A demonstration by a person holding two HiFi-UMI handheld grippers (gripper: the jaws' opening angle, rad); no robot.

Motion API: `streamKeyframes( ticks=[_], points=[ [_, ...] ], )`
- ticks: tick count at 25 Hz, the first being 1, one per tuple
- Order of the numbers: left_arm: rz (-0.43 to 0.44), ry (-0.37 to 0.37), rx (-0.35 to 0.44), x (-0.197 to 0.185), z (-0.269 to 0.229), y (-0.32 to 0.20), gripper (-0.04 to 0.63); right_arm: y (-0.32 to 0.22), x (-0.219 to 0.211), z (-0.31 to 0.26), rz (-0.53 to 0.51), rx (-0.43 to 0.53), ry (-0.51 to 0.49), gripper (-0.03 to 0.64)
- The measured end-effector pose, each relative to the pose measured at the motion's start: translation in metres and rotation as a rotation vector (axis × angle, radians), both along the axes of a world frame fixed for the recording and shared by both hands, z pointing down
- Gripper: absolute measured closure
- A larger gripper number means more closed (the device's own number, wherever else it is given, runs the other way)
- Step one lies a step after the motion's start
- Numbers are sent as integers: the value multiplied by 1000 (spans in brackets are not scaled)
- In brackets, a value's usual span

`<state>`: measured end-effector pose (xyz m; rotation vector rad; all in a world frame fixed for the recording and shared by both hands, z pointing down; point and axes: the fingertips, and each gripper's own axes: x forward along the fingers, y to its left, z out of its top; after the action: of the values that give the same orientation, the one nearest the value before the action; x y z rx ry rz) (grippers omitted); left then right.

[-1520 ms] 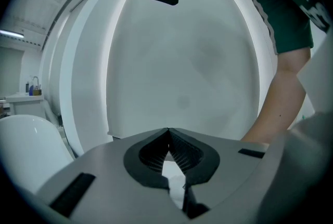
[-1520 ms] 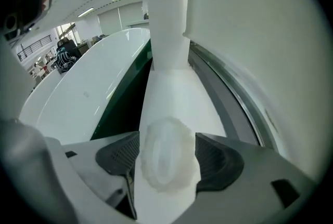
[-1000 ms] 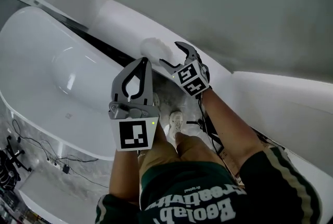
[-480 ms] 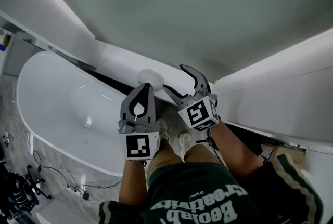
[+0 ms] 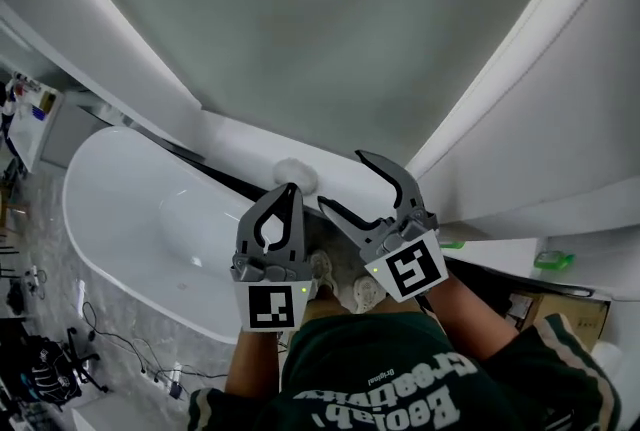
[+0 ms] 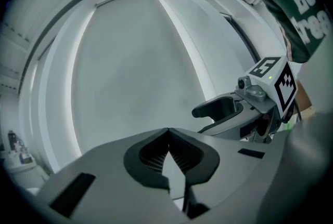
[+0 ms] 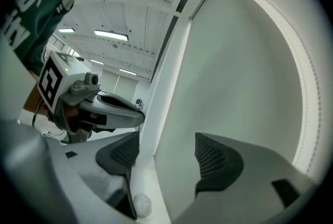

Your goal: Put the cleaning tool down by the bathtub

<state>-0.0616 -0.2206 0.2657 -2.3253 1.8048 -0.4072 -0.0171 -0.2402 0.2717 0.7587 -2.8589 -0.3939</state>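
bathtub (image 5: 120, 209): glossy | cleaning tool (image 5: 297, 173): fluffy | left hand-held gripper (image 5: 291, 187): matt

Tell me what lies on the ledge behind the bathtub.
A white fluffy cleaning tool lies on the white ledge, held by nothing. The left gripper covers its near edge with its tip, so whether it has a handle cannot be seen.

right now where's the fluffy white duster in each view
Head view: duster on the white ledge behind the bathtub, just past the left tool.
Left gripper view: not in it.
Right gripper view: small white ball at the bottom edge, seen through the right tool's open jaws.
Shared landmark: the grey wall.
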Motion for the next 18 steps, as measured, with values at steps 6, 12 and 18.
streamKeyframes(
  ticks=[6, 12, 18],
  points=[
    [19, 68, 52, 35, -36, 29, 586, 35, 29, -39, -59, 10, -103, 295],
    [-19, 75, 89, 47, -60, 62, 586, 71, 41, -77, -119, 70, -192, 296],
    [-23, 0, 125, 60, -74, 74, 586, 91, 63, -99, -144, 115, -269, 425]
  ],
)
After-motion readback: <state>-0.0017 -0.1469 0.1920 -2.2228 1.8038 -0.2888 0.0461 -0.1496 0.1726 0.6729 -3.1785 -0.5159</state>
